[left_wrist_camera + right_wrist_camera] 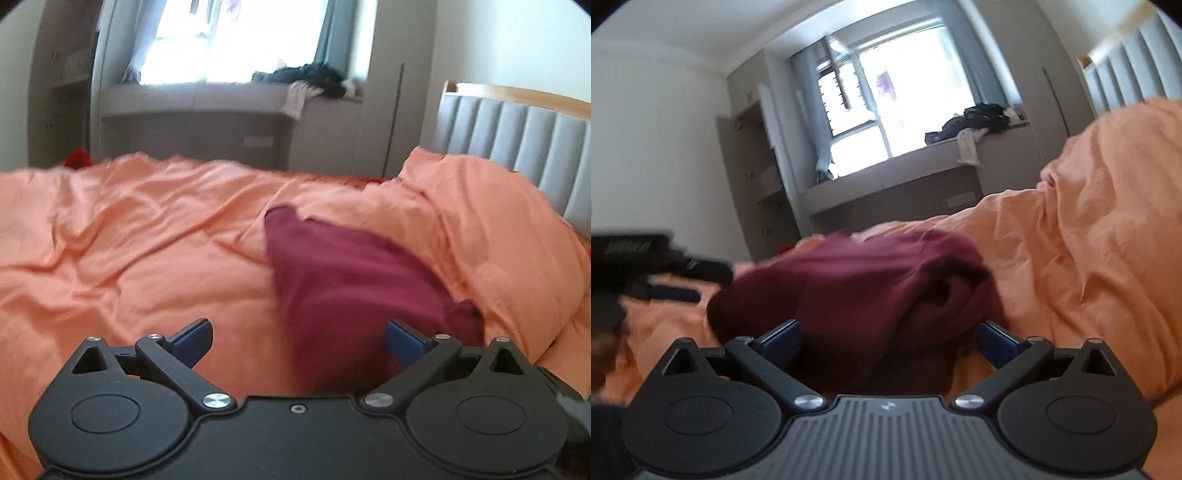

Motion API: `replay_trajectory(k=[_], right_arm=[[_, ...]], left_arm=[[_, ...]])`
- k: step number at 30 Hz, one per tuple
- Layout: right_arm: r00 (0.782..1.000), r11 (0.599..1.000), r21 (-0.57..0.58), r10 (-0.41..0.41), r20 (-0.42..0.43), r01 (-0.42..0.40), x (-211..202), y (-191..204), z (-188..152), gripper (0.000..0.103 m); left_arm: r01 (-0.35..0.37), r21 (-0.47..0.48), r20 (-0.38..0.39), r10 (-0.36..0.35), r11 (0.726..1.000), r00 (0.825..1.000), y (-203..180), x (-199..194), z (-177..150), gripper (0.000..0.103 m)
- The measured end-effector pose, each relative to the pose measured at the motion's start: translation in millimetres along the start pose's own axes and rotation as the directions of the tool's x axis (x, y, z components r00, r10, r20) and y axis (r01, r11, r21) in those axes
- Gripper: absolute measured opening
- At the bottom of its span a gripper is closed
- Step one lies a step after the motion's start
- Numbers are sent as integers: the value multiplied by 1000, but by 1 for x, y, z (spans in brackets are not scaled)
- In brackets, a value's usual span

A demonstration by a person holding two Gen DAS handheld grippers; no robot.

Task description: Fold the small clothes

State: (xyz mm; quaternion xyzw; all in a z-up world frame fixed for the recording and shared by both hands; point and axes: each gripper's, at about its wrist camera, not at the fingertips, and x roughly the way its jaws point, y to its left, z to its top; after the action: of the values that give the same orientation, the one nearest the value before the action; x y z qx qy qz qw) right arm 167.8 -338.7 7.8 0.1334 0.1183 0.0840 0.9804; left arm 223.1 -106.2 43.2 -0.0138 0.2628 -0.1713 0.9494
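Maroon cloth, one small garment [343, 273], lies bunched on the orange bedsheet [122, 236] of the bed, just in front of the raised orange pillow mound [480, 221] and below the grey padded headboard [517, 129]. It is rumpled, with a thick roll at the end nearest that mound, and no clean fold shows.

Left gripper [298, 341]: fingers spread wide and released, nothing between them; the garment sits just beyond and partly between the tips. Right gripper [889, 341]: fingers likewise released, straddling the near edge of the garment without pinching it. From the right wrist view the left gripper appears as a dark, blurred shape on the window side of the garment.

Judgement: the work stands at the approach, with folding not yet started. The next move calls for each gripper to close on a separate edge or corner, then draw the cloth flat on the bedsheet. Unrelated dark clothes [975, 118] sit on the window ledge [905, 166].
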Motion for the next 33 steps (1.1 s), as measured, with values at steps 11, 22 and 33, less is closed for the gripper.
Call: replay_trajectory(k=[11,22,33], right_arm=[[973,964,-134,-231,17,231,11,4,-2,103],[995,993,69,-99,24,97,-20,-34,-20,103],[994,976,209,-75,77,57,-4,-59,20,103]], left_arm=[[73,-108,-70,-80,992,994,31,15,-19,103],[89,-136,-69,-99,987,993,39,17,-21,102],[51,-72,-34,-53,996,998,22,19,12,102]])
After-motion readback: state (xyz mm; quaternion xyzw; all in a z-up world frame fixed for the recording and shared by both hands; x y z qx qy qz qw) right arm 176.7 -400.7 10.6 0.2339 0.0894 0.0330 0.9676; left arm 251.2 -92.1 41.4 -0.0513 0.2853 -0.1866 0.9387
